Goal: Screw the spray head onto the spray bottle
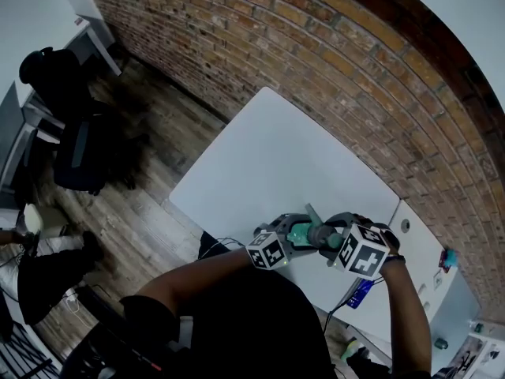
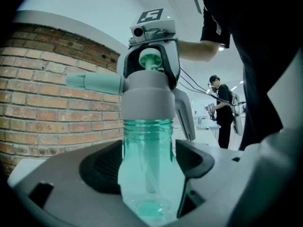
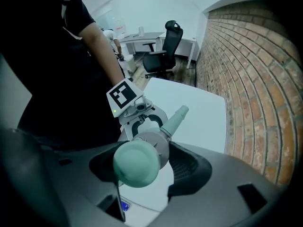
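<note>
we see one translucent green spray bottle [image 2: 147, 145] and one spray head [image 2: 147, 96], both held in the air over the near edge of the one white bench [image 1: 276, 156] that runs along the brick wall [image 1: 331, 46]. there are two claws, facing each other. the left claw [image 1: 292, 234] is closed partway round the body of the bottle, one jaw pressing on each side of it. the right claw [image 3: 142, 161] is closed on the spray head in the same way, its two jaws on the grey body behind the pale green rear cap. the spray head sits on the bottle's neck, its grey collar covering the top of the neck, with a few thread rings showing just below the collar. its single pale green nozzle points off to the side, towards the wall. inside the bottle we can make out one dip tube. beyond the bench stands one black office chair [image 3: 163, 51] on the wooden floor [image 1: 150, 212].
</note>
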Demonstrator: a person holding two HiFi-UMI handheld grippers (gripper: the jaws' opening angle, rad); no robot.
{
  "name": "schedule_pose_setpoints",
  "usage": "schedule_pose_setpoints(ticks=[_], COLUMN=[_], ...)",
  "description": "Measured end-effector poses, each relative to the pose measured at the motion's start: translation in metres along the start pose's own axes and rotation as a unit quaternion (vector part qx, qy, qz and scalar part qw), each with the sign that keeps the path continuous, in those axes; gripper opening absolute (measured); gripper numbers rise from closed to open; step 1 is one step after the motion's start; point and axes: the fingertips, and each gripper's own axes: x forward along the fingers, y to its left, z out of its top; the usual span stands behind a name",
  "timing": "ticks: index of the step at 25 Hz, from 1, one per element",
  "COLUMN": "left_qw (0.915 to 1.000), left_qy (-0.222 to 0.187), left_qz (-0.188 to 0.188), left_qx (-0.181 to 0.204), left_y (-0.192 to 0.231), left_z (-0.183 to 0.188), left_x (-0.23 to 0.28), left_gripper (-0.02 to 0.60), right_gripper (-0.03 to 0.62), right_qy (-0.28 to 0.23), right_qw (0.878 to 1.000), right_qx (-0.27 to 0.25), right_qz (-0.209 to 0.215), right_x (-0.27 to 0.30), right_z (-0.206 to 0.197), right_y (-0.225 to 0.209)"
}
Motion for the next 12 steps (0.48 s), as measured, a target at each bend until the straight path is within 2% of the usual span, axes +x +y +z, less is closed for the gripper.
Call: schedule_pose_setpoints(ticks=[9,12], left_qw=[1.0000,1.0000], left_qy=[0.002,0.002], left_qz=[-0.003,-0.004], left_qx=[-0.003,-0.004], left_y=[0.0004,0.0006], left_z=[-0.0003,-0.0007], left_x=[0.0015,0.0021], left_gripper=[0.337,0.337], right_gripper=[0.262,0.262], right_qy=[-0.052,-0.055], right_qw=[0.992,0.990], right_qx=[0.114,0.126], right_qz=[-0.014,-0.020], right_x=[-0.0008,-0.0015], right_z=[-0.0018,-0.0020], right_y=[-0.0047,-0.0044])
